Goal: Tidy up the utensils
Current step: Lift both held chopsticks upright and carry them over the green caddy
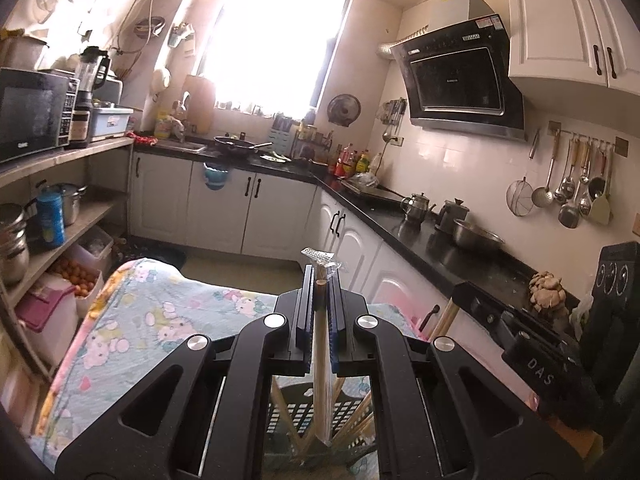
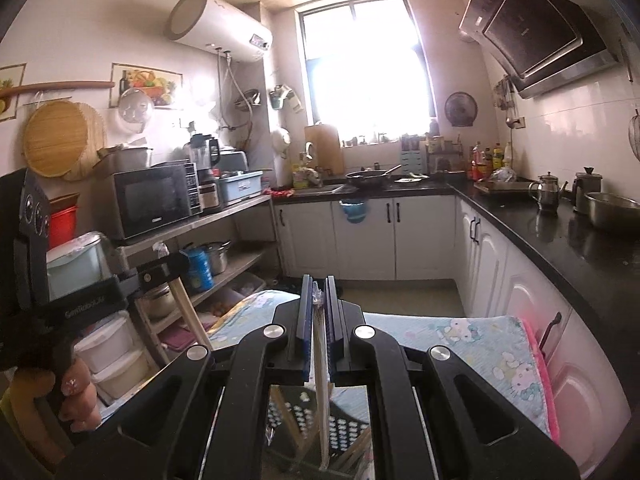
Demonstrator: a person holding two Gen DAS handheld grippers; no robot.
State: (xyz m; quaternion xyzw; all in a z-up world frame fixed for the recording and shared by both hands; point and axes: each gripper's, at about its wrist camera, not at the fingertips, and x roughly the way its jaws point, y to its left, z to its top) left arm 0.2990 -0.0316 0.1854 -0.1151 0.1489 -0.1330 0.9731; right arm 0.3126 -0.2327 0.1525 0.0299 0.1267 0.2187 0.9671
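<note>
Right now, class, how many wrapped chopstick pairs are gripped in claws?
2: one wrapped pair is clamped in the left claw, one in the right claw. More lie loose below.

Wrapped wooden chopsticks (image 1: 322, 344) between left gripper (image 1: 320, 276) jaws, above slotted dark plastic basket (image 1: 304, 412) on cartoon-print cloth (image 1: 160, 320). Black countertop (image 1: 440, 236) right; microwave (image 1: 32, 114) on shelf, left. Right gripper (image 2: 319, 284) likewise.

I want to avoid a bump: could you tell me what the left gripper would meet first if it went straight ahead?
Likely nothing soon: past the left gripper, shut on wrapped chopsticks, lies open floor, then probably the white cabinets under the window, though depth is unclear.
</note>
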